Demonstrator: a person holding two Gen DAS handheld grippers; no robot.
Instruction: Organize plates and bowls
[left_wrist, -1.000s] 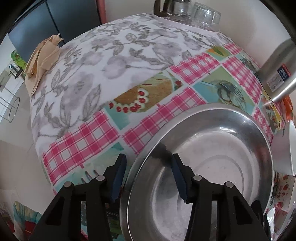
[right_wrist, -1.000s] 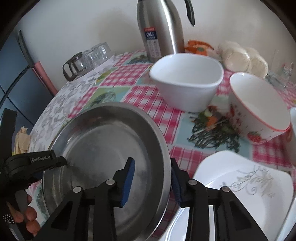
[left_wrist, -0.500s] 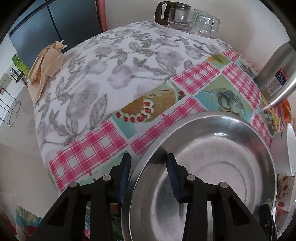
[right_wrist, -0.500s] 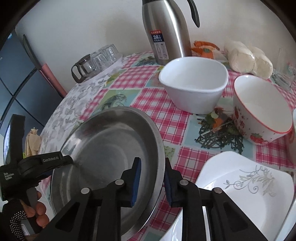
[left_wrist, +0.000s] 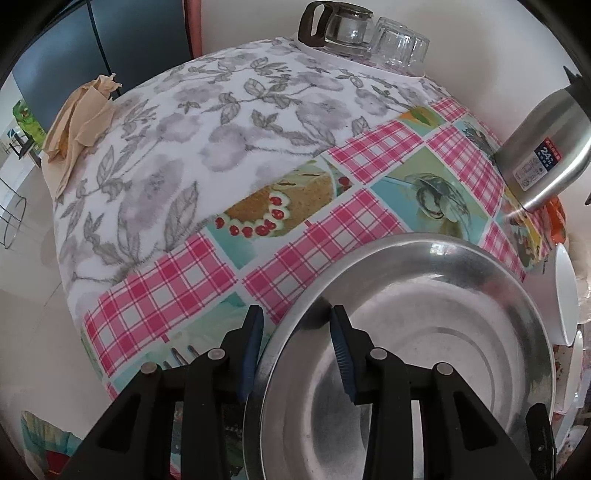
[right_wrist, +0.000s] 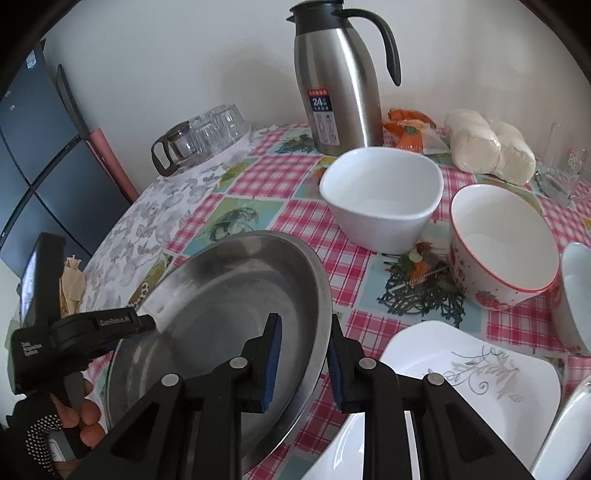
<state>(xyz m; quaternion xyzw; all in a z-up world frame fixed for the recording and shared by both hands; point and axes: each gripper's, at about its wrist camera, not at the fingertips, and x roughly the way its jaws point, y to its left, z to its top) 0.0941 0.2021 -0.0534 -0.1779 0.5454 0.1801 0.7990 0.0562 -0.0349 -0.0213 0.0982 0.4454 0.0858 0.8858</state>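
Hand-held grippers L (left_wrist: 295, 343) & R (right_wrist: 304, 350) straddle steel plate (right_wrist: 221, 314) rim, part-open.

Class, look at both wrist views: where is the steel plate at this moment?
The steel plate sits near the table's front edge, left of the square white plate, its rim between the fingers of both the left gripper and right gripper.

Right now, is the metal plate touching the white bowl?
Apart. The right wrist view shows checked cloth between the metal plate and the white bowl.
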